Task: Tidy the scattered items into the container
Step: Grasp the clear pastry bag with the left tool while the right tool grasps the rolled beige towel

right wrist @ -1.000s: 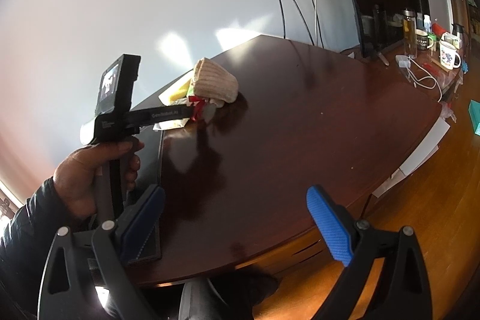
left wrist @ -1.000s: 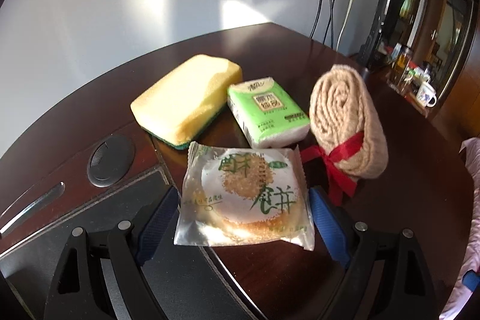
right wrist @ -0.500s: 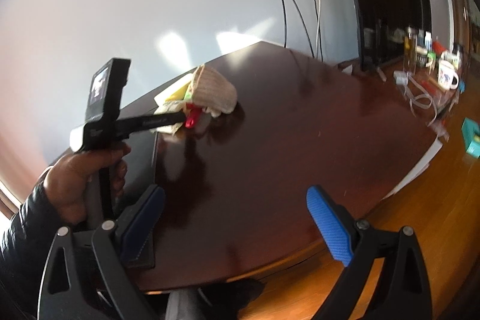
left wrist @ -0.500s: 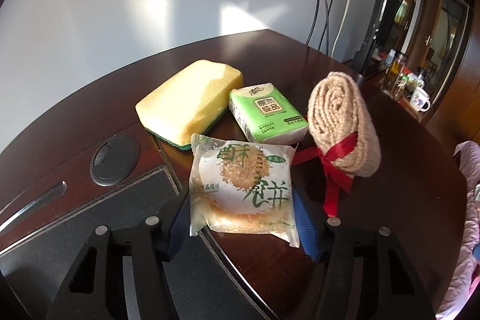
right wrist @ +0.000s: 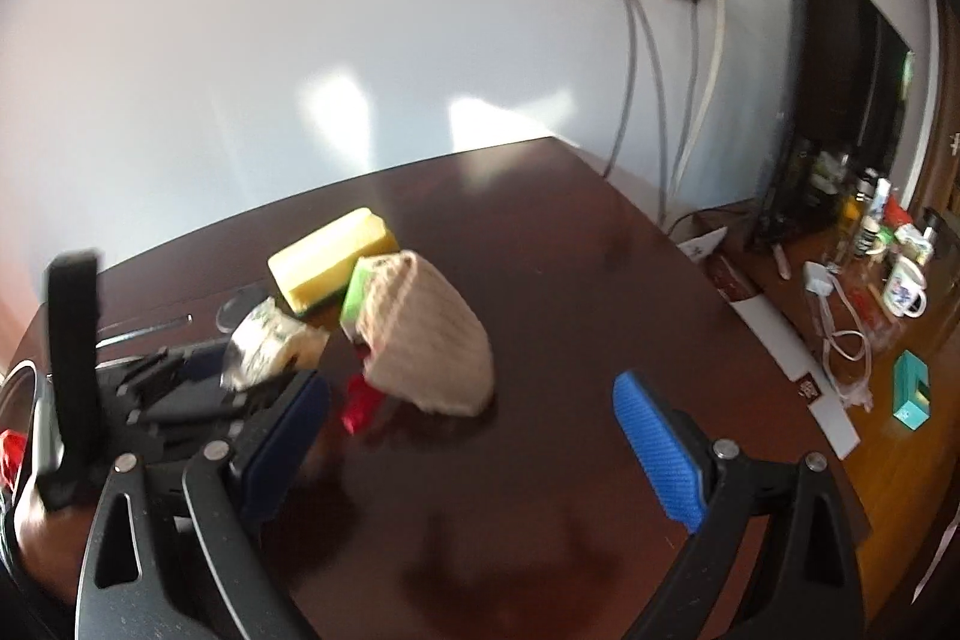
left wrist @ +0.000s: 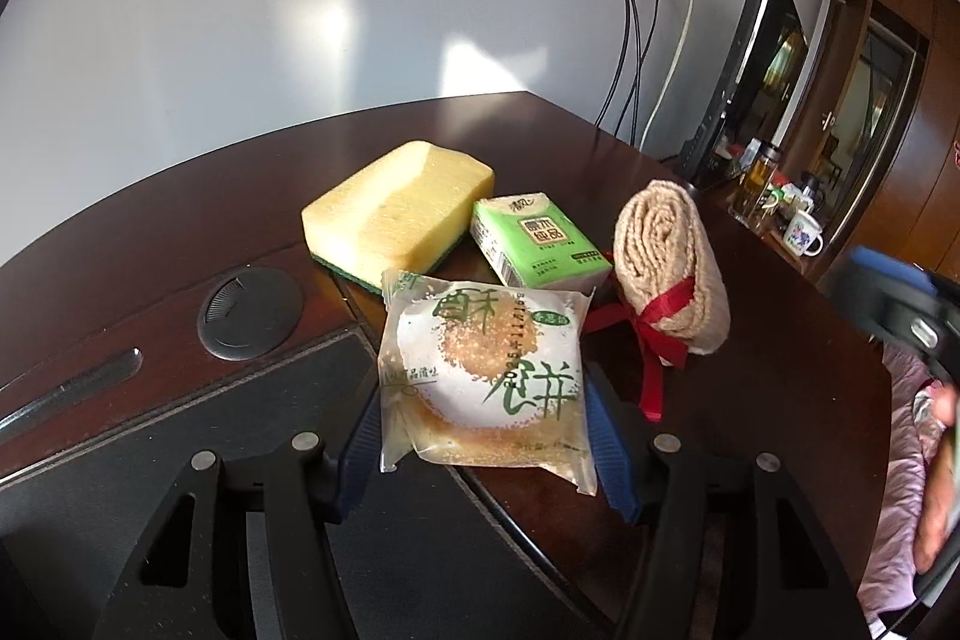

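Observation:
My left gripper [left wrist: 480, 436] is shut on a wrapped sesame cake packet [left wrist: 486, 376] and holds it tilted up off the dark table [left wrist: 780, 400]. Behind it lie a yellow sponge [left wrist: 396, 214], a green tissue pack [left wrist: 534, 241] and a rolled beige towel tied with red ribbon [left wrist: 669, 262]. My right gripper [right wrist: 474, 430] is open and empty, hovering just in front of the towel [right wrist: 426, 334]. The right wrist view also shows the left gripper [right wrist: 180, 388] with the packet [right wrist: 270, 346], the sponge [right wrist: 330, 256] and the tissue pack [right wrist: 357, 292]. No container is in view.
A round cable grommet [left wrist: 249, 304] and a black desk mat [left wrist: 180, 430] lie at the left. A monitor [right wrist: 840, 100], wall cables [right wrist: 660, 100], mugs and bottles [right wrist: 882, 250] stand at the far right on a lower wooden surface. The table edge runs at the right.
My left gripper has shut on the cake packet and lifted it. My right gripper has swung in towards the towel and items, which now look much closer.

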The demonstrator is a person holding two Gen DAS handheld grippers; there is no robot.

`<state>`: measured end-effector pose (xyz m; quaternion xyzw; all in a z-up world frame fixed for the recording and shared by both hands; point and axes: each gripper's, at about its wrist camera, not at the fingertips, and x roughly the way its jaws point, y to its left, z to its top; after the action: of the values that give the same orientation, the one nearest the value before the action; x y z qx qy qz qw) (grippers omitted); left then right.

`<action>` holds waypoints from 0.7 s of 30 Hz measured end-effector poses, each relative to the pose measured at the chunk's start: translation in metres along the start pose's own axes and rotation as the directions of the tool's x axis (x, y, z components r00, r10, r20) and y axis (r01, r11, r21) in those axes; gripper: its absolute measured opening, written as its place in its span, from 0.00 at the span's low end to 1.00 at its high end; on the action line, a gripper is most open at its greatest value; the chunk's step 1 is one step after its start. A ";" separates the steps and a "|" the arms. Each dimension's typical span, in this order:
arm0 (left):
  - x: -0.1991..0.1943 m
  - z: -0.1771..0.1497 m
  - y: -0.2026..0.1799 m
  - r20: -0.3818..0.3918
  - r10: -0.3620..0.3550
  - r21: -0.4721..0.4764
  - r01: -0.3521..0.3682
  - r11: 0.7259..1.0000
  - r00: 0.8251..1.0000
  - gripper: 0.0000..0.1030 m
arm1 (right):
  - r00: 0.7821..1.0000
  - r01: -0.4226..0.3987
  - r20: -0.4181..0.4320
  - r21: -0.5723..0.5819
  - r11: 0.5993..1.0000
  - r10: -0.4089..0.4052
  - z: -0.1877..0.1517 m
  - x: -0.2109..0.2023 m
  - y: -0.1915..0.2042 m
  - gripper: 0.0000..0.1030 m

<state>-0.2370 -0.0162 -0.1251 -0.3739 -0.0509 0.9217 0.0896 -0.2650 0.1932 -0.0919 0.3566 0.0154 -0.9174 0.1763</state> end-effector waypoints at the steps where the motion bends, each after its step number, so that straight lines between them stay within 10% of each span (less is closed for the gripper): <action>1: 0.000 0.000 0.001 0.002 -0.006 -0.003 0.006 1.000 1.000 0.61 | 1.000 0.002 -0.008 -0.006 1.000 -0.002 0.005 0.007 0.003 0.95; 17: -0.007 0.000 0.008 0.014 -0.023 -0.029 0.024 0.999 1.000 0.61 | 0.993 0.063 -0.096 -0.075 0.995 -0.071 0.014 0.080 0.028 0.92; 21: -0.007 0.000 0.010 0.014 -0.024 -0.033 0.024 0.999 1.000 0.61 | 0.991 0.053 -0.121 -0.074 0.996 -0.062 0.012 0.089 0.028 0.69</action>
<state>-0.2329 -0.0272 -0.1221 -0.3682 -0.0712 0.9222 0.0942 -0.3241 0.1371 -0.1387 0.4055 0.0689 -0.8972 0.1609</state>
